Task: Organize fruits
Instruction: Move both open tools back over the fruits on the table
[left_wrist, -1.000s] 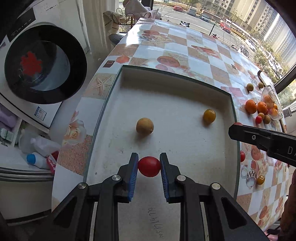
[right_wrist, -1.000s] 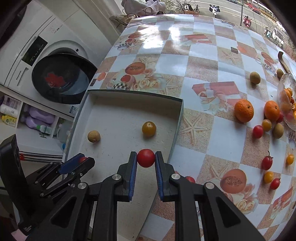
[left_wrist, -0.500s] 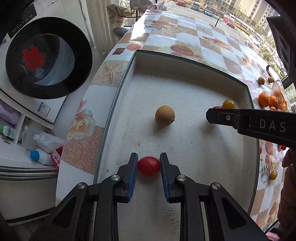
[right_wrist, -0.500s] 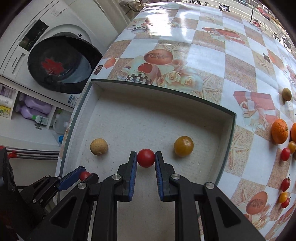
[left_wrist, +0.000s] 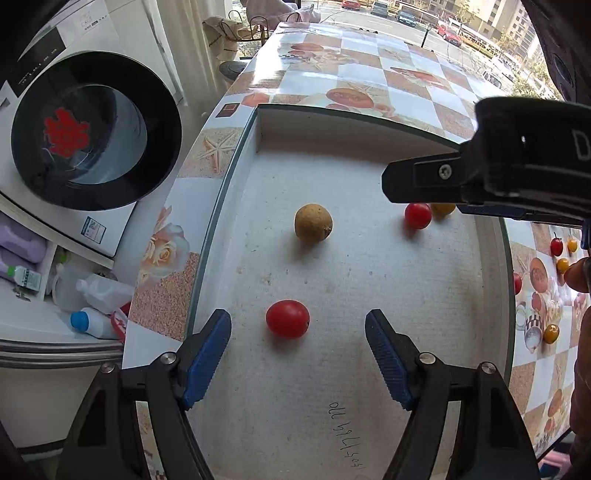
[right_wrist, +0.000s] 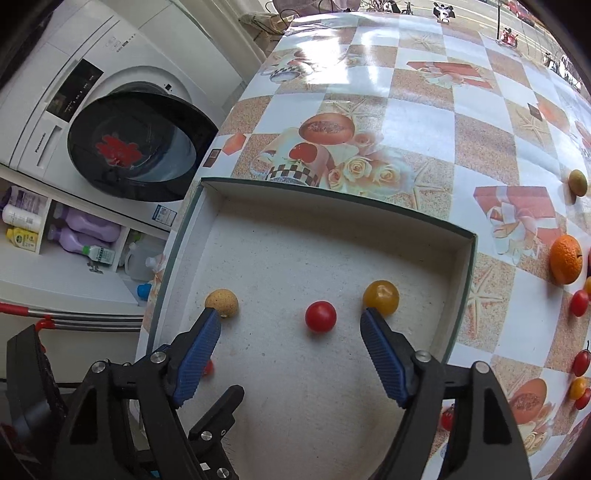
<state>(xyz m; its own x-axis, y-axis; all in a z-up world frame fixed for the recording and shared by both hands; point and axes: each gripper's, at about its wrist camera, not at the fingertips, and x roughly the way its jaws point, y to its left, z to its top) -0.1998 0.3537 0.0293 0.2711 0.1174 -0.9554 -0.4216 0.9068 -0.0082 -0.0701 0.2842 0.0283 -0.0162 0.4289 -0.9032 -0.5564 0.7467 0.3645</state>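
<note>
Both grippers, left gripper (left_wrist: 298, 354) and right gripper (right_wrist: 290, 352), are now gaping wide, holding nothing; each red tomato (left_wrist: 287, 318) is probably resting freely at 12 o'clock, so I'm retreating straight upward.

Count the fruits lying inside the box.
4. A red tomato before the left claw, another red tomato before the right claw, a brown fruit mid-box, a yellow tomato beside the right wall.
</note>
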